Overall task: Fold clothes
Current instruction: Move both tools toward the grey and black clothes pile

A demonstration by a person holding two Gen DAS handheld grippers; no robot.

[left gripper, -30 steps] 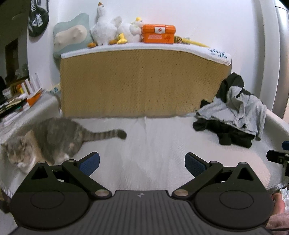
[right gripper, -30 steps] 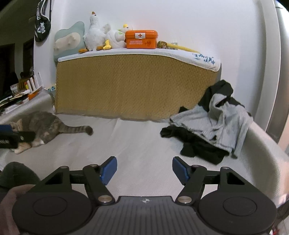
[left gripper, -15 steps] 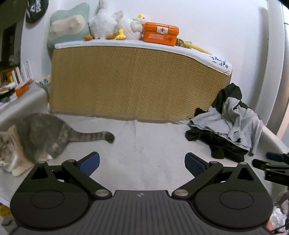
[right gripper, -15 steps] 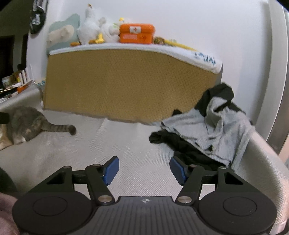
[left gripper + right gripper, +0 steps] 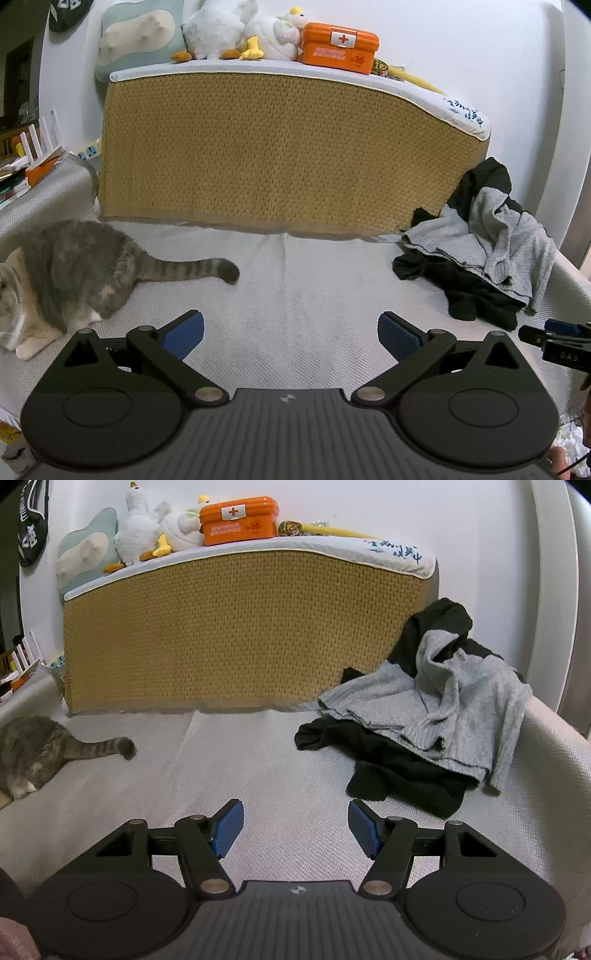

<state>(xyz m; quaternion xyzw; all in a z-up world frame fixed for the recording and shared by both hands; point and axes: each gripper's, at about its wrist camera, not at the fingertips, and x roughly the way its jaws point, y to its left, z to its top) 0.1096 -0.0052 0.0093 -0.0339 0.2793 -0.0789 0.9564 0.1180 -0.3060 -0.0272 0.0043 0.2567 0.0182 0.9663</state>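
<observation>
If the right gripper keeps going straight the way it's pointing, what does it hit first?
Probably the bare bed cover: the right gripper, open, tilts down at it. The black and grey clothes pile lies off to its right.

a: what is showing on the orange box [image 5: 239,520]?

b: a white patch with a red cross is sitting on its lid; the white lines printed below it are staying too small to read.

a: anything else carrying writing?

b: blue handwriting [image 5: 396,550] is running across the white mattress edge, illegible. white characters are showing on the black bag [image 5: 32,524], unreadable. letters resembling "das" are showing on the right gripper [image 5: 561,341].
</observation>
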